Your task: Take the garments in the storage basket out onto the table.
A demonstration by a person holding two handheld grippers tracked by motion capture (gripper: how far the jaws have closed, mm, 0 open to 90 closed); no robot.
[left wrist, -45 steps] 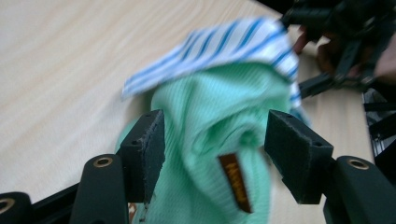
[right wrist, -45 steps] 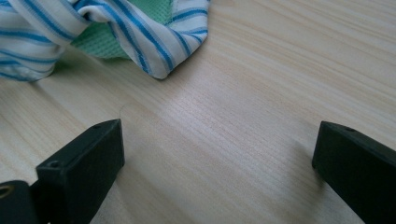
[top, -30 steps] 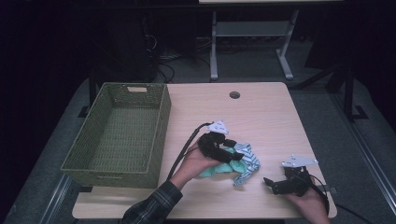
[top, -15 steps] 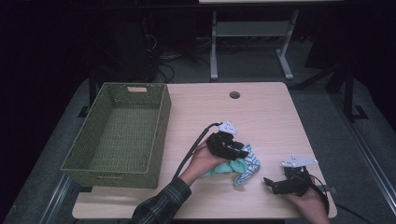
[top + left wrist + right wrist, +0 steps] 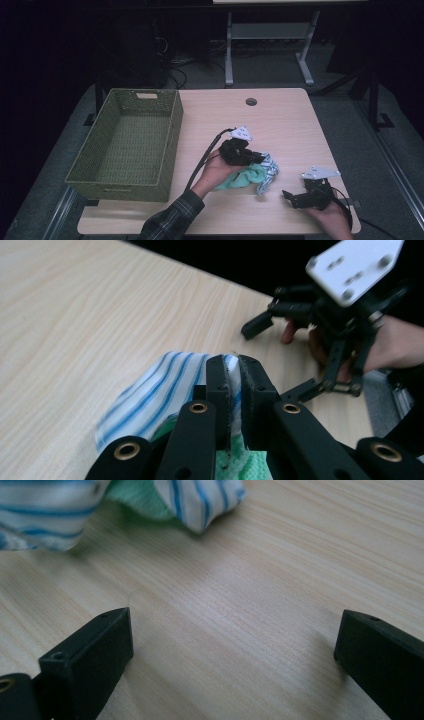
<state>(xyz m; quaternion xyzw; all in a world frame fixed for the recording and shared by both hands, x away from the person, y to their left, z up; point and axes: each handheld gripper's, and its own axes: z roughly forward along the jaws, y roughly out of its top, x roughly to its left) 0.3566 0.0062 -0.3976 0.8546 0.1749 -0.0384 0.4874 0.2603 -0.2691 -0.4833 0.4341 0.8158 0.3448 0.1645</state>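
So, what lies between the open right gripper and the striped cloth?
Bare table. The right gripper view shows plain wood between the right gripper and the cloth.

Left gripper (image 5: 239, 152): black body, linked black arms with brass-coloured pivot bushings, small dark screws on jaws; flat rectangular jaw blocks, matte black. Pale grey three-cornered plate on top, round marks at corners. Black cable trails from rear in long curve. Left sleeve (image 5: 170, 222): dark plaid, thin light lines.

Right gripper (image 5: 305, 196): same black build, thin linkage rods, grey three-cornered plate with small holes and screw heads. Black cable runs off behind. Jaws blunt, square-ended, matte black, small hole in one.
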